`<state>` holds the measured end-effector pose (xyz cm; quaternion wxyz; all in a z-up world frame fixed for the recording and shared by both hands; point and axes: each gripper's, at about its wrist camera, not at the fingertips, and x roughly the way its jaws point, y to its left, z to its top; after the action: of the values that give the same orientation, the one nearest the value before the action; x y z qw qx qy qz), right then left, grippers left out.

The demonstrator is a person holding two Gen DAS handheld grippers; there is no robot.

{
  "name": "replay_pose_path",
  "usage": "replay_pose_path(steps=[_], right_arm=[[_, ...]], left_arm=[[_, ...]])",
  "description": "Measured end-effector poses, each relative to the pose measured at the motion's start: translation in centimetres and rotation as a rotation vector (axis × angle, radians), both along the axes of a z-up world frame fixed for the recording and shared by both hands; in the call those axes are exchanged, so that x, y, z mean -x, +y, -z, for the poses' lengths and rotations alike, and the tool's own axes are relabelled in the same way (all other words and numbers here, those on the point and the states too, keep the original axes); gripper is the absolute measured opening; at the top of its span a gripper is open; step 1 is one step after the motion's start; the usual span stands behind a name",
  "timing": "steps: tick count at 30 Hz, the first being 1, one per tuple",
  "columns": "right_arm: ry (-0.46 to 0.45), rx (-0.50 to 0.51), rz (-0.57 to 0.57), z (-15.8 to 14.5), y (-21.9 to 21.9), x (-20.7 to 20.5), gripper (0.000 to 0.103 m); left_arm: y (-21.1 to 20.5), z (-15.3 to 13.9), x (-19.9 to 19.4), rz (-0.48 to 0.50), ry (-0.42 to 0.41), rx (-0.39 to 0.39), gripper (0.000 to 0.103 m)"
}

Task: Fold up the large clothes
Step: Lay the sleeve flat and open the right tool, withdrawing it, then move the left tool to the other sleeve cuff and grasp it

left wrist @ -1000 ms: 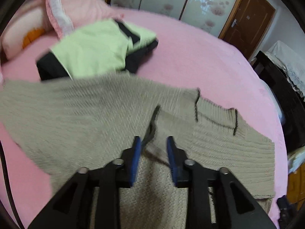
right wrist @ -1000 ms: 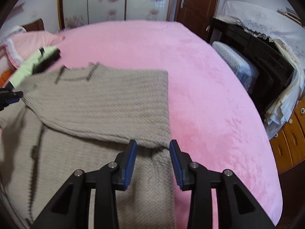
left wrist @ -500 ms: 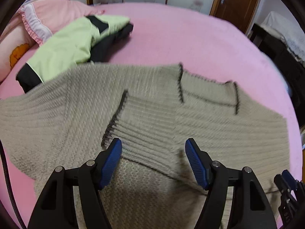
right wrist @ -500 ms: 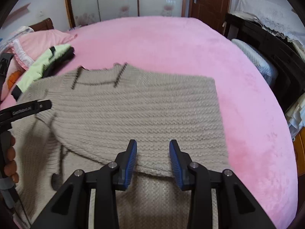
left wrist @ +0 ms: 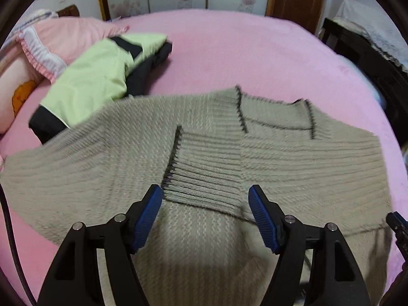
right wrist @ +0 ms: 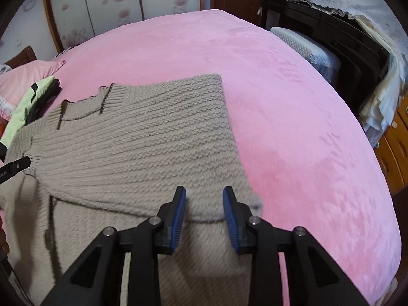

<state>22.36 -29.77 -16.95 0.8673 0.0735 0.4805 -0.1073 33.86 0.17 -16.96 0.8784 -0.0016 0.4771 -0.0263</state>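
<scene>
A beige knit sweater (left wrist: pixel 280 158) with dark trim lies spread on the pink bed (left wrist: pixel 242 51), collar at the far side. One sleeve is folded across its body, and the ribbed cuff (left wrist: pixel 204 178) lies just ahead of my left gripper (left wrist: pixel 205 193). Those jaws are opening, stand wide and hold nothing. In the right wrist view the sweater (right wrist: pixel 142 140) shows a folded-over panel. My right gripper (right wrist: pixel 204 193) hovers at that panel's near edge by its right corner. Its jaws are closing with the knit edge between them, pads apart from it.
A folded green and black jacket (left wrist: pixel 97 81) lies beside a pink pillow (left wrist: pixel 68 38) at the far left of the bed. Dark furniture (right wrist: pixel 331 40) and wooden drawers (right wrist: pixel 392 148) stand along the right side. Pink bedspread (right wrist: pixel 293 127) lies bare right of the sweater.
My left gripper's jaws have spread wide and let go of the sleeve cuff, which now lies across the sweater. The right gripper has shifted toward the folded panel's right corner, jaws slightly narrower.
</scene>
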Motion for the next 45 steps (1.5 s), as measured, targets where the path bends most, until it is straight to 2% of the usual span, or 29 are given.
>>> replay_pose_path(steps=[7, 11, 13, 16, 19, 25, 32, 39, 45], right_arm=[[-0.029, -0.104, 0.002, -4.1, 3.2, 2.8, 0.031], [-0.034, -0.153, -0.003, -7.0, 5.6, 4.4, 0.032], [-0.045, -0.149, -0.007, -8.4, 6.7, 5.1, 0.032], [-0.076, -0.155, -0.027, -10.8, 8.5, 6.2, 0.034], [-0.126, -0.191, -0.064, -13.1, 10.6, 7.4, 0.034], [-0.216, -0.180, -0.154, -17.5, 15.5, 9.0, 0.034], [-0.296, -0.173, -0.289, -21.0, 21.6, 9.6, 0.034], [-0.347, -0.148, -0.397, -22.7, 28.5, 8.6, 0.035], [-0.369, -0.049, -0.450, -22.0, 34.8, 6.8, 0.035]], left_arm=[[1.1, -7.9, 4.9, 0.038, -0.137, 0.049, 0.090], [2.2, -12.2, 8.1, 0.033, -0.198, 0.075, 0.094], [2.9, -13.8, 9.5, 0.022, -0.218, 0.080, 0.101], [4.6, -16.1, 11.7, -0.004, -0.247, 0.096, 0.102], [6.8, -17.8, 13.5, -0.057, -0.252, 0.078, 0.102], [11.2, -19.9, 16.5, -0.124, -0.298, 0.048, 0.102], [17.9, -21.9, 19.5, -0.243, -0.383, 0.072, 0.102], [24.4, -22.7, 20.4, -0.349, -0.408, 0.040, 0.102], [29.3, -21.2, 20.1, -0.460, -0.407, -0.002, 0.102]])
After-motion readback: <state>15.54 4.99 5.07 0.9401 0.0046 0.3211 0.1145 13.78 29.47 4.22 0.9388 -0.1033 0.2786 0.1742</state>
